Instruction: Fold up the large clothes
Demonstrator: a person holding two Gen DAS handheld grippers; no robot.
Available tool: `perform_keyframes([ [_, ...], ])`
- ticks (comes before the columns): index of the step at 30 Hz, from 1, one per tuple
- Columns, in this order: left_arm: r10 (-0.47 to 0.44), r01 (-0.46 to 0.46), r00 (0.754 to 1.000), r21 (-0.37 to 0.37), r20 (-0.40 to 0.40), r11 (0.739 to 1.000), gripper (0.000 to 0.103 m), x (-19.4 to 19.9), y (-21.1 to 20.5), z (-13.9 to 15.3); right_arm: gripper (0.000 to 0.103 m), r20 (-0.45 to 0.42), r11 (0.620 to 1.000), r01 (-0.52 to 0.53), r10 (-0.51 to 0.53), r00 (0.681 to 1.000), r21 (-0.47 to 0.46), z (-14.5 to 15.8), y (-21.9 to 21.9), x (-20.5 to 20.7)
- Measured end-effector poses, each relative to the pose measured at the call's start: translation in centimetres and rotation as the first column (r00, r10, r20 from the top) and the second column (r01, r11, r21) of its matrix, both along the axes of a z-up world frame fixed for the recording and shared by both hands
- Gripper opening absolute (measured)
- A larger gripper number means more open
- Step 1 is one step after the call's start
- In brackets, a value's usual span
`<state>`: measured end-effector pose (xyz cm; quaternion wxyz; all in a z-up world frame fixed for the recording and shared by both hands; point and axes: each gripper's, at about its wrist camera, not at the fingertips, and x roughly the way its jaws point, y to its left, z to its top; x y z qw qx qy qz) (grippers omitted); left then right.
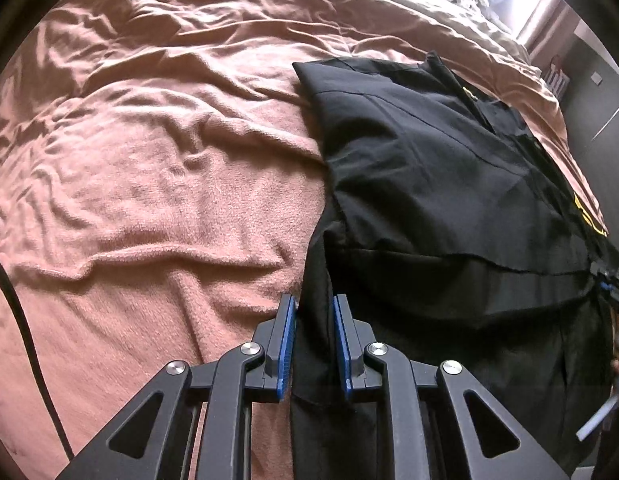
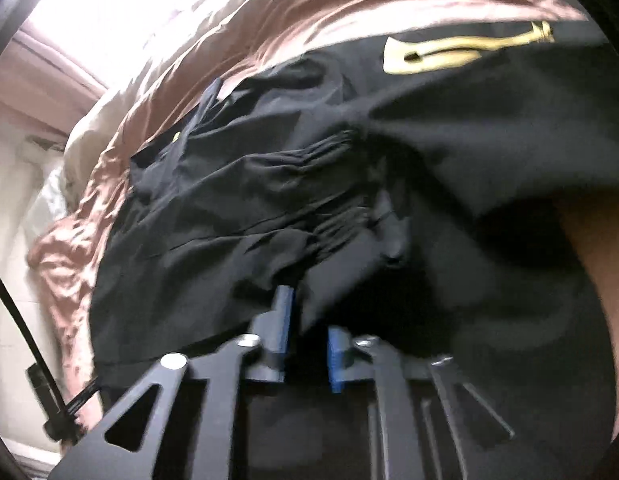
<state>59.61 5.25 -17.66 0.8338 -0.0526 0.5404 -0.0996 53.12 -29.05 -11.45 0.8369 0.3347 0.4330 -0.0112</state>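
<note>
Item: black garment [image 1: 437,168], large, with yellow printed lettering [image 2: 461,50]. Location: laid on the bed, on the pink fleece blanket [image 1: 149,184]; in the left wrist view the blanket lies bare to one side of the garment, and a window [image 2: 89,8] is seen beyond the garment's far edge. The garment is partly doubled over itself, with one flap lying across the body and its lower portion drawn toward both cameras.

Left hand-held gripper [image 1: 315,344]: narrowed on a strip of the garment's near edge, the blue pads [image 1: 287,344] lying against the cloth on both sides; a pinch is judged.

Right hand-held gripper [image 2: 309,340]: drawn almost together at the gathered, pleated part of the garment, where cloth is bunched between the blue pads; the view is blurred, so a firm hold is judged probable only.

Handling: judged thin, light, limp and fairly smooth; creases are taken easily and layers may slide. Hold is best taken at hems, seams and corners, with both edges kept taut and level.
</note>
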Motion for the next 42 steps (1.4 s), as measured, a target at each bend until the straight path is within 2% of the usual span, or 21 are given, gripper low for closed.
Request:
perform_keyframes([
  [4, 0.003, -0.003, 1.000, -0.002, -0.009, 1.000, 0.021, 0.3, 0.3, -0.4, 0.003, 0.036, 0.999, 0.030, -0.030, 0.999, -0.021, 0.2, -1.0, 2.6],
  [9, 0.008, -0.008, 1.000, -0.003, -0.019, 1.000, 0.021, 0.4, 0.4, -0.5, 0.003, 0.025, 0.999, 0.034, -0.033, 0.999, -0.007, -0.4, -1.1, 4.2],
  [12, 0.014, -0.014, 1.000, 0.024, -0.013, 1.000, 0.021, 0.3, 0.1, -0.4, 0.005, 0.030, 1.000, 0.005, -0.005, 1.000, 0.001, -0.3, -1.0, 3.0],
  [14, 0.018, -0.018, 1.000, 0.049, -0.001, 0.999, 0.021, 0.1, -0.4, 0.0, 0.009, 0.046, 0.998, -0.029, 0.026, 0.999, 0.058, -0.2, -1.4, 2.6],
  [16, 0.006, -0.007, 1.000, 0.073, 0.014, 0.997, 0.021, -0.2, -0.9, 0.6, 0.036, 0.060, 0.993, -0.053, 0.047, 0.997, 0.101, 0.2, -2.0, 2.1],
  [17, -0.003, 0.002, 1.000, 0.076, 0.016, 0.997, 0.021, -0.4, -1.2, 0.9, 0.067, 0.081, 0.992, -0.064, 0.055, 0.995, 0.108, 0.5, -2.3, 1.7],
  [18, -0.010, 0.009, 1.000, 0.071, 0.016, 0.997, 0.021, -0.5, -1.4, 1.1, 0.081, 0.102, 0.992, -0.070, 0.060, 0.993, 0.105, 0.8, -2.9, 1.4],
  [19, -0.021, 0.019, 1.000, 0.062, 0.020, 0.998, 0.023, -0.7, -1.6, 1.6, 0.081, 0.126, 0.994, -0.075, 0.064, 0.990, 0.083, 1.6, -3.3, 0.5],
  [21, -0.040, 0.037, 0.998, 0.060, 0.045, 0.998, 0.035, -1.2, -2.2, 2.6, 0.081, 0.142, 0.995, -0.082, 0.074, 0.987, 0.052, 2.4, -4.1, -1.1],
  [23, -0.048, 0.043, 0.996, 0.061, 0.074, 0.997, 0.055, -1.5, -2.6, 3.4, 0.081, 0.163, 0.997, -0.080, 0.077, 0.984, 0.013, 3.4, -5.3, -3.4],
  [24, -0.052, 0.047, 0.995, 0.058, 0.090, 0.997, 0.057, -1.6, -3.0, 3.9, 0.081, 0.165, 0.998, -0.061, 0.063, 0.984, -0.022, 3.8, -5.7, -4.5],
  [27, -0.066, 0.061, 0.992, 0.048, 0.110, 0.997, 0.058, -1.7, -4.2, 4.9, 0.081, 0.171, 0.995, 0.003, 0.013, 0.985, -0.097, 4.6, -7.2, -7.5],
  [32, -0.085, 0.082, 0.988, 0.031, 0.132, 0.996, 0.058, -1.9, -6.9, 5.7, 0.081, 0.164, 0.986, 0.124, -0.104, 0.981, -0.115, 4.4, -10.9, -11.9],
  [36, -0.125, 0.123, 0.983, 0.024, 0.137, 0.992, 0.058, -2.0, -9.7, 5.7, 0.068, 0.156, 0.968, 0.227, -0.209, 0.965, -0.105, 3.8, -14.0, -15.2],
  [39, -0.145, 0.142, 0.981, 0.029, 0.132, 0.989, 0.058, -1.9, -11.5, 5.4, 0.067, 0.131, 0.960, 0.274, -0.265, 0.955, -0.058, 2.7, -16.3, -17.1],
  [42, -0.152, 0.150, 0.981, 0.025, 0.121, 0.988, 0.058, -1.7, -12.7, 4.9, 0.067, 0.105, 0.951, 0.305, -0.299, 0.949, -0.054, 2.1, -16.8, -18.0],
])
